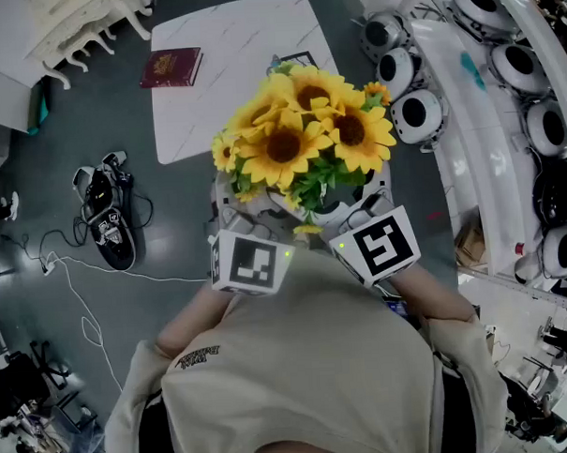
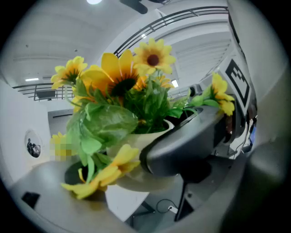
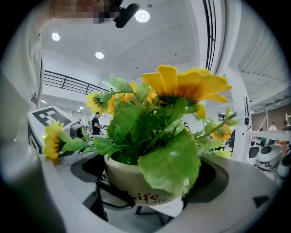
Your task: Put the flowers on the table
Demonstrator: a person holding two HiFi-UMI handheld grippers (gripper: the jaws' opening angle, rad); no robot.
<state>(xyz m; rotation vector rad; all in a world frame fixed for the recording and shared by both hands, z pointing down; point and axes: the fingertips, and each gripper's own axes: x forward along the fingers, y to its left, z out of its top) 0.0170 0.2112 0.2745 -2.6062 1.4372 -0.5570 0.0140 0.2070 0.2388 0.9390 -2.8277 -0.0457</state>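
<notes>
A bunch of yellow sunflowers (image 1: 303, 140) with green leaves stands in a cream pot (image 1: 344, 212), held in the air above the dark floor. My left gripper (image 1: 231, 202) and right gripper (image 1: 372, 203) close in on the pot from either side, their jaws mostly hidden under the blooms. In the right gripper view the pot (image 3: 132, 184) sits between that gripper's two wide-spread jaws. In the left gripper view the pot (image 2: 132, 143) lies against the left jaw, and a dark finger of the right gripper (image 2: 182, 141) presses its other side. The white marble table (image 1: 238, 54) lies ahead.
A dark red book (image 1: 171, 67) lies on the table's left part. Black shoes and cables (image 1: 105, 215) lie on the floor to the left. A row of round white robot heads (image 1: 415, 112) and a white shelf line the right side.
</notes>
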